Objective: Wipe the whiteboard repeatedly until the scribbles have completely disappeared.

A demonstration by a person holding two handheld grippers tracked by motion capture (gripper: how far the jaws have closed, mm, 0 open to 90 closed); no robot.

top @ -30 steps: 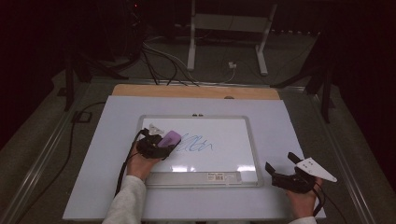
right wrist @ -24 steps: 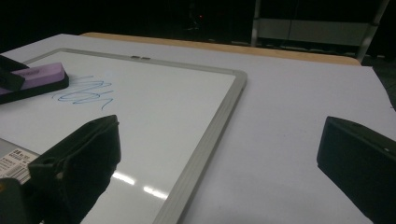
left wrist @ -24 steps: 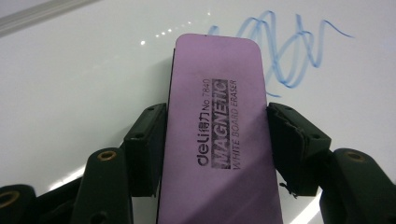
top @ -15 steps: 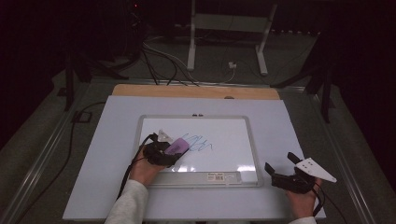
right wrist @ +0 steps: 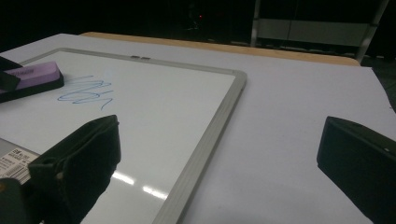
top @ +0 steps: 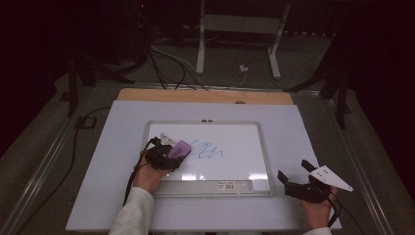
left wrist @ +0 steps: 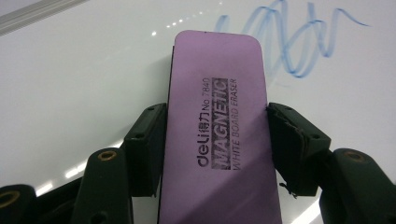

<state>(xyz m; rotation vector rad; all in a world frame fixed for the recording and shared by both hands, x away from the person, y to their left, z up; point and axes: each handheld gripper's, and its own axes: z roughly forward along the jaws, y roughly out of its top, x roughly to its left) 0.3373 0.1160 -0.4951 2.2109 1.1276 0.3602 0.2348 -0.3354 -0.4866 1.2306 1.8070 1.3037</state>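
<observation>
A purple whiteboard eraser [left wrist: 217, 121] lies flat on the whiteboard [top: 264, 156], and my left gripper [top: 169, 155] is shut on it, black pads [left wrist: 147, 149] pressing its long sides. Its front end sits just left of a blue scribble [top: 208, 150], which starts right beyond the eraser's far corner [left wrist: 289, 42]. My right gripper [top: 293, 170] rests open on the table off the board's near right corner, nothing between its jaws. From the right gripper view [right wrist: 219, 154] the eraser [right wrist: 32, 77] and scribble [right wrist: 84, 93] lie at the far left.
The board lies on a white sheet [top: 303, 127] over the table, with a wooden strip [top: 205, 95] along the back edge. A barcode label [top: 235, 185] sits on the board's near rim. Cables [top: 166, 63] and a metal stand [top: 240, 29] are on the floor behind.
The left gripper with the eraser slid a little toward the near right, then back up to the left. The right gripper stayed put.
</observation>
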